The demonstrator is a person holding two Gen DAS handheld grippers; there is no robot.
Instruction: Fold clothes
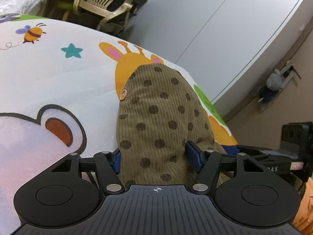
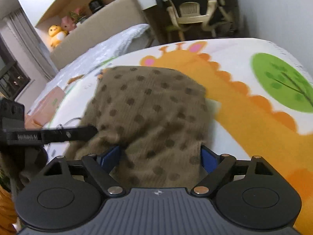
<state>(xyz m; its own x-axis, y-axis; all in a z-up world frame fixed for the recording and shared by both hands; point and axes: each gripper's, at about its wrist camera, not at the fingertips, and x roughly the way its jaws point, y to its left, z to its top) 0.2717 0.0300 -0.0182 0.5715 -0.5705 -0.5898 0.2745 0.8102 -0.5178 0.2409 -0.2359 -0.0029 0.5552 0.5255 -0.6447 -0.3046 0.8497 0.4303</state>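
garment: olive-brown corduroy garment with dark brown polka dots, lying on the printed mat and bunched up toward both cameras; one round wooden button shows on its left edge in the left wrist view.
garment, right wrist view: the same dotted cloth spreads wider here, its far edge over the orange giraffe's head; the picture is motion-blurred.
left gripper: black two-finger gripper with blue pads, clamped on the near end of the garment, cloth filling the gap between the pads.
right gripper: matching black gripper with blue pads, fingers pressed against a thick fold of the garment from both sides.
other gripper in view: the left gripper's black finger reaches in from the left edge of the right wrist view, its tip touching the cloth.
mat: white padded play mat printed with cartoon animals, bearing a giraffe, a bee, a teal star and a green tree.
background: cream plastic chair beyond the mat; yellow plush chick on a beige headboard ledge.
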